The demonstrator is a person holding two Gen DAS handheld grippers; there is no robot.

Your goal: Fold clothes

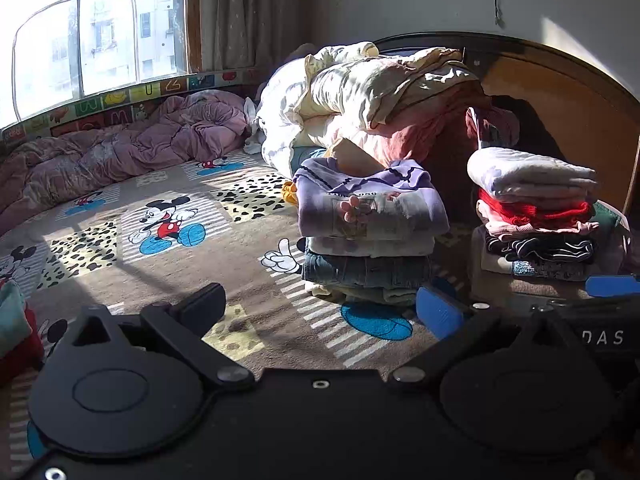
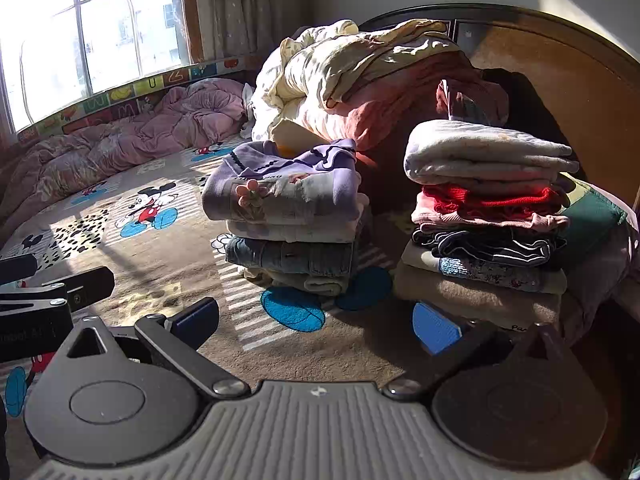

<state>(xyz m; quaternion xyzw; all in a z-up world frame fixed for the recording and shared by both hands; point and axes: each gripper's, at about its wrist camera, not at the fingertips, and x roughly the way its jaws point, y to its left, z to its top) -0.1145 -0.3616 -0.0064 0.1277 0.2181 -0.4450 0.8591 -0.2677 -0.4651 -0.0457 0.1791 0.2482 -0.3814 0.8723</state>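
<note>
Ahead, folded stacks [image 2: 292, 216] beyond both tools [image 1: 320, 304] [image 2: 316, 320]; each wide open, empty.

Hard daylight pours through the overexposed window [image 1: 80, 32], far left of the fingers, striping the bedspread [image 1: 168, 248] ahead. The headboard [image 2: 560, 92], right of the fingers, lies in deep shadow, detail perhaps lost. Fisheye bends every edge.

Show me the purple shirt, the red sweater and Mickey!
purple shirt [image 2: 280, 188]: right wrist view, on its printed front, top of the left pile.
red sweater [image 2: 492, 198]: right wrist view, on its folded edge, in the right pile.
Mickey [image 1: 166, 220]: left wrist view, on his red shorts, on the bedspread.
</note>
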